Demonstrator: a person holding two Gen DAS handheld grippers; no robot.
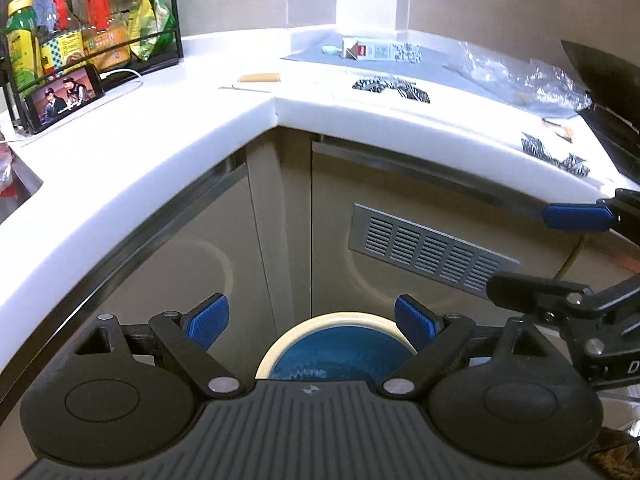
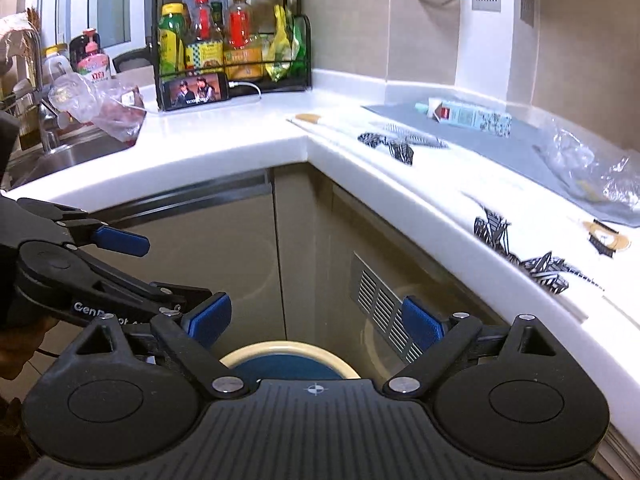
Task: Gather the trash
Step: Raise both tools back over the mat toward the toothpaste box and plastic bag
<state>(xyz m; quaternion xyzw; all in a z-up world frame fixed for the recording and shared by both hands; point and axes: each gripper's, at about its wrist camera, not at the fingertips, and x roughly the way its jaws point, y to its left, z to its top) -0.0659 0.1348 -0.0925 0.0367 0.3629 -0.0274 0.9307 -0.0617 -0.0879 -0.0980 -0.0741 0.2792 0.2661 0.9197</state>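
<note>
While both your tongs hang spread and empty, the left tongs (image 1: 308, 322) and right tongs (image 2: 317, 320) sit over the blue-lined bin (image 1: 340, 346) just below them, and the trash waits up ahead on the bench (image 2: 248, 140): a carton (image 2: 468, 116), a crumpled clear bag (image 2: 592, 168), printed wrappers (image 2: 394, 144). Reaching, you could clip the bench edge, or pinch only loose film so the bag slips free short of the bin. "GenRobot" is partly readable on the left tongs' arm; carton print is too small.
</note>
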